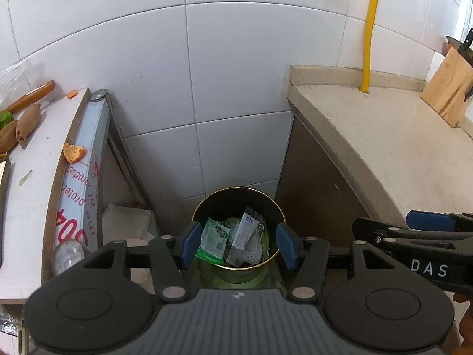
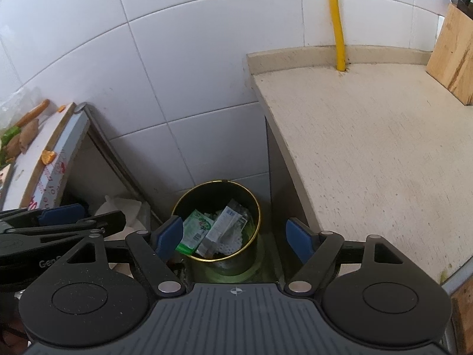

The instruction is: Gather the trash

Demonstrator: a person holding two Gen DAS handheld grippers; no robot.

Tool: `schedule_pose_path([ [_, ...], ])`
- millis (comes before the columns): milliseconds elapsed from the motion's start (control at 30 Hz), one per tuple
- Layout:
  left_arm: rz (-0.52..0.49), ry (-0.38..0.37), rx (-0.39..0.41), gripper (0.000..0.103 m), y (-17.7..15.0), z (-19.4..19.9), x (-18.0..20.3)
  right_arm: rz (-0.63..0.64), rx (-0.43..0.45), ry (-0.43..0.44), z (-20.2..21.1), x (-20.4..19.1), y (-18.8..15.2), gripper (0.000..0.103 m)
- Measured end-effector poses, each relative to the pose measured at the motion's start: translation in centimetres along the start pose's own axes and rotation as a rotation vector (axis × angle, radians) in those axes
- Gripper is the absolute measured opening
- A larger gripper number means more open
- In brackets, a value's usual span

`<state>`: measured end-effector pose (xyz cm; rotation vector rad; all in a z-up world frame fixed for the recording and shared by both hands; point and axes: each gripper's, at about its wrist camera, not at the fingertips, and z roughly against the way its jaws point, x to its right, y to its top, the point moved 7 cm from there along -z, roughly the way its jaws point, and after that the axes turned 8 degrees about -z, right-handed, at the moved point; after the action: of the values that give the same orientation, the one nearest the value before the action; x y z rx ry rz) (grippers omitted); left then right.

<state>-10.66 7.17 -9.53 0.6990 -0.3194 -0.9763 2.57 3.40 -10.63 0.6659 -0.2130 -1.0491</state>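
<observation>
left tool – jaws apart, holding nothing | right tool – wide, holding nothing | trash bin on floor between tabletops, wrappers inside | risk: orange peel at left tabletop edge may fall outside bin if nudged

Lower centre: round black metal bin with gold rim; green printed plastic wrapper inside. Upper right: yellow vertical pipe. Speckled beige stone counter.

You've got a glossy metal bin, gold rim; shiny plastic wrappers inside. Wall tiles glazed, smooth. Counter matt, speckled stone. Knife block bare wood.
</observation>
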Motion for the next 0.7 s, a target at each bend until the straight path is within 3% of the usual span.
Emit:
schedule_pose_path([
  [133, 0.003, 0.000, -0.002, 0.057, -0.23, 0.07, 0.00, 0.001, -0.010, -0.003, -0.19, 0.01, -0.22, 0.083],
  [700, 0.017, 0.009, -0.003, 0.058, -0.60, 0.26, -0.36, 0.015, -0.019, 0.005, -0.20, -0.27, -0.45, 0.083],
])
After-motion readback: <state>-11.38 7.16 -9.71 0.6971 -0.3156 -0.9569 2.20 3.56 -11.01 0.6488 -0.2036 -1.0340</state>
